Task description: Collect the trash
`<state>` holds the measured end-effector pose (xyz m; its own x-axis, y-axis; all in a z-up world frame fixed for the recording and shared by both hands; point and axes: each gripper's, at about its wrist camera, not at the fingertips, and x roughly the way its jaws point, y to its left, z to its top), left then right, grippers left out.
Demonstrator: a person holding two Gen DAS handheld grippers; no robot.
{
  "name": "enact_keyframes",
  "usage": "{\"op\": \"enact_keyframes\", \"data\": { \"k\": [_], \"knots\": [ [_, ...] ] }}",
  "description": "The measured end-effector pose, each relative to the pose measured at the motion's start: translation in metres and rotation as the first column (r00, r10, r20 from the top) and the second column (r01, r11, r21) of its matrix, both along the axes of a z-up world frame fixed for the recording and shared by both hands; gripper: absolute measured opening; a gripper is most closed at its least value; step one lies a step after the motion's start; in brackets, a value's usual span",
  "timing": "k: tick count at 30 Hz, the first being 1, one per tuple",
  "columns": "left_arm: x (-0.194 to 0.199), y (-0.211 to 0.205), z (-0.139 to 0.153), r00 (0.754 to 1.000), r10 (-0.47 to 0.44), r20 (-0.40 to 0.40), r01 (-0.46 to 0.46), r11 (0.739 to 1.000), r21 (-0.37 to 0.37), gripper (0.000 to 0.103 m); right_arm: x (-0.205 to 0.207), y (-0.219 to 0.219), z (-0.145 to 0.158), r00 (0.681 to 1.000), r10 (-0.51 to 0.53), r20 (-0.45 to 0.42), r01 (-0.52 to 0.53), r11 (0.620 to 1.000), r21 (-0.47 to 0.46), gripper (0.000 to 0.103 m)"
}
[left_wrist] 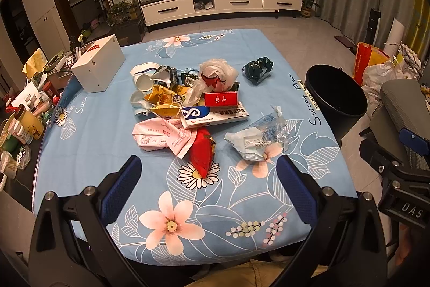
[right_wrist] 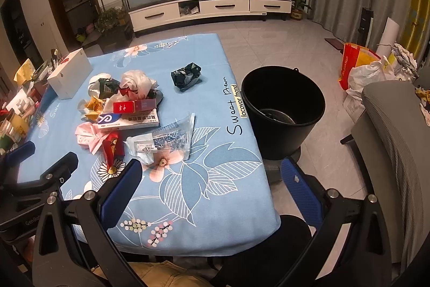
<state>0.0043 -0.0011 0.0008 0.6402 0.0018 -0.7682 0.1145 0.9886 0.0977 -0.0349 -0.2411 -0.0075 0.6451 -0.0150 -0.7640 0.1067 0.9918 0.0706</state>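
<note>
A heap of trash lies mid-table: a red packet (left_wrist: 202, 155) (right_wrist: 110, 148), a clear plastic wrapper (left_wrist: 258, 137) (right_wrist: 161, 143), a pink wrapper (left_wrist: 161, 136), a white medicine box (left_wrist: 212, 114) (right_wrist: 129, 120), a red box (left_wrist: 221, 98), a white plastic bag (left_wrist: 217, 71) and a dark crumpled wrapper (left_wrist: 257, 69) (right_wrist: 186, 76) lying apart. A black bucket (left_wrist: 336, 98) (right_wrist: 282, 109) stands on the floor right of the table. My left gripper (left_wrist: 209, 174) is open and empty over the near table edge. My right gripper (right_wrist: 212, 176) is open and empty, near the table's front right corner.
The table wears a blue floral cloth (left_wrist: 107, 131). A white box (left_wrist: 98, 66) stands at its back left. A cluttered side surface with bottles (left_wrist: 24, 120) is to the left. A grey chair (right_wrist: 389, 139) and bags (right_wrist: 371, 69) are to the right.
</note>
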Motion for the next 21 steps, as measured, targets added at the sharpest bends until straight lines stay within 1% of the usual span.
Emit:
{"op": "enact_keyframes", "data": {
  "k": [21],
  "knots": [
    [-0.0003,0.0015,0.0017,1.0,-0.003,0.004,0.003,1.0,-0.002,0.1,0.0011,0.0037,0.0052,1.0,0.009,0.006,-0.009,1.0,-0.003,0.101]
  ]
}}
